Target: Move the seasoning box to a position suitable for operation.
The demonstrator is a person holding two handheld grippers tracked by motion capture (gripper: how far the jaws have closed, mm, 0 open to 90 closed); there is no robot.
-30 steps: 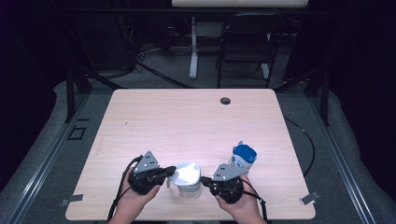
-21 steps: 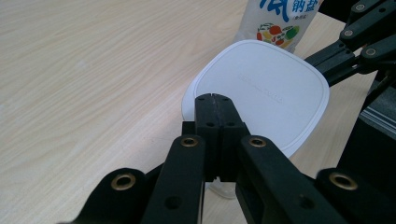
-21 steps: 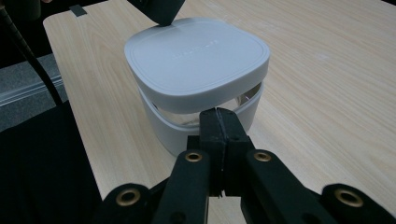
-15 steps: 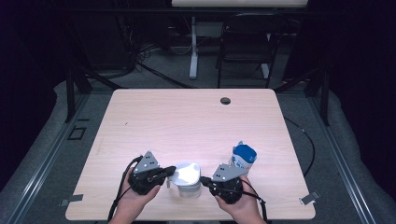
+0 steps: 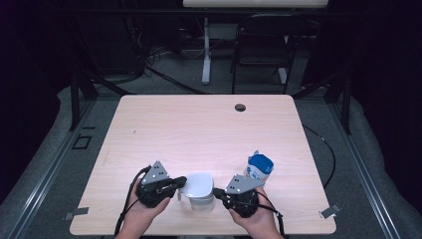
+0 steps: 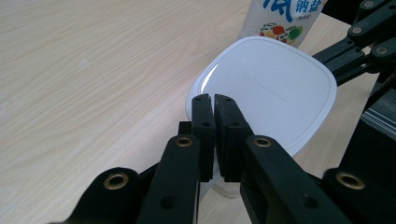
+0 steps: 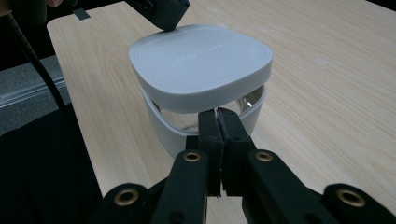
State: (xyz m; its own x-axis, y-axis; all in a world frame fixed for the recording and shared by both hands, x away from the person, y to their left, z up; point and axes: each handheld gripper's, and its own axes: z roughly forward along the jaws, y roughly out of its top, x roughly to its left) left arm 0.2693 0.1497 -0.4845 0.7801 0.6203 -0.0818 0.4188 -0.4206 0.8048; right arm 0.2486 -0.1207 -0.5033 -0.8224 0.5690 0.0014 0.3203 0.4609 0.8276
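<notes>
A white square lid sits on a clear container with a white band, near the table's front edge. My left gripper rests its tips on the lid's left rim. Its jaws have just been opening and stand a narrow slit apart, with nothing seen between them. My right gripper is shut, its tips against the clear wall just under the lid. A blue-capped bottle stands upright behind the right hand.
The wooden table has a dark cable hole near its far edge. The container stands close to the front edge. A chair and a desk leg stand beyond the table.
</notes>
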